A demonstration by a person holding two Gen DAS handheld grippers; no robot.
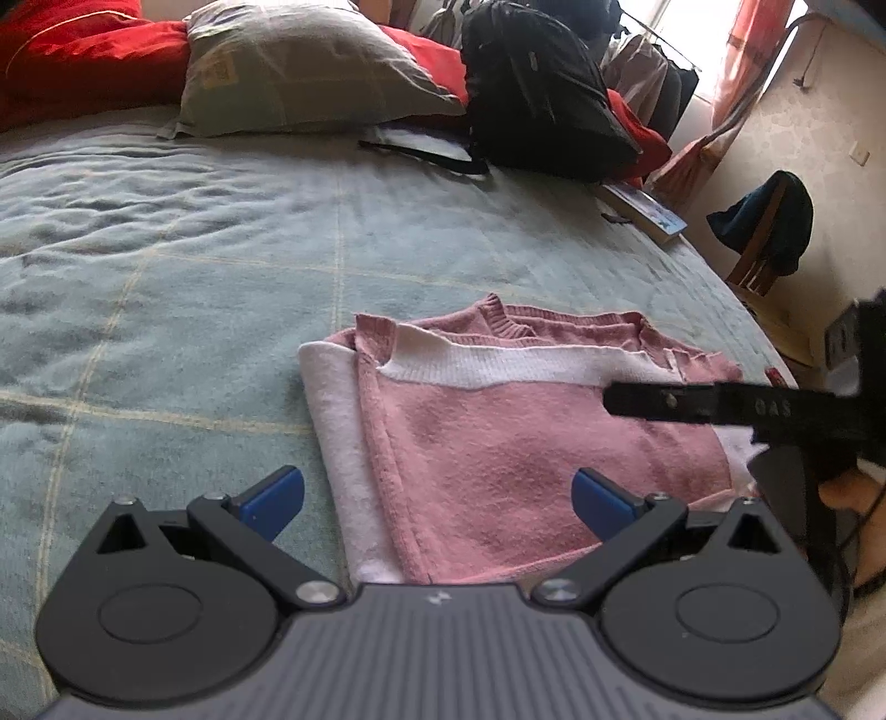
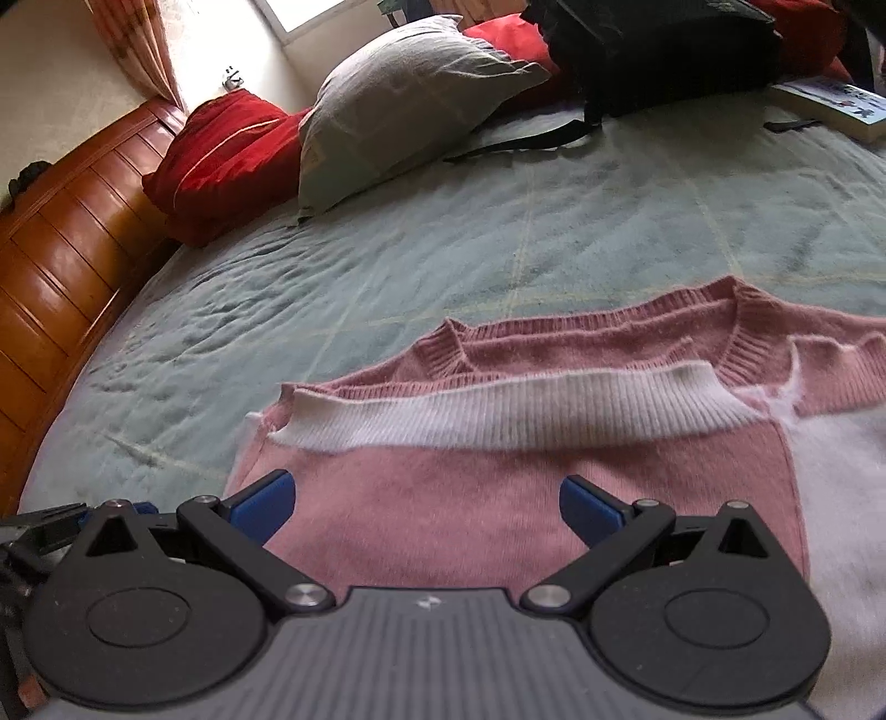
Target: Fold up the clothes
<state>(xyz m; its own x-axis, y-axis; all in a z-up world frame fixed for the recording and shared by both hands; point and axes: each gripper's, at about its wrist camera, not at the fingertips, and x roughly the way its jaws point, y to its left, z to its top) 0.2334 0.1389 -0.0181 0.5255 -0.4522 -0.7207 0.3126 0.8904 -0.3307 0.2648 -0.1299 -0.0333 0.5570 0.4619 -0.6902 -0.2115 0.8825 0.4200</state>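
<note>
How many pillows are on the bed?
2. A grey pillow lies at the head of the bed, and a red pillow sits beside it, nearer the wooden headboard. The black backpack may hide more.

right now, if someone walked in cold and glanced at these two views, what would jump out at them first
The pink and white sweater lies partly folded on the pale green bedspread, right in front of both open tools, the left tool and the right tool, neither holding anything. Behind it, at the far side of the bed, a grey pillow leans on red bedding, with a black backpack beside it.
</note>
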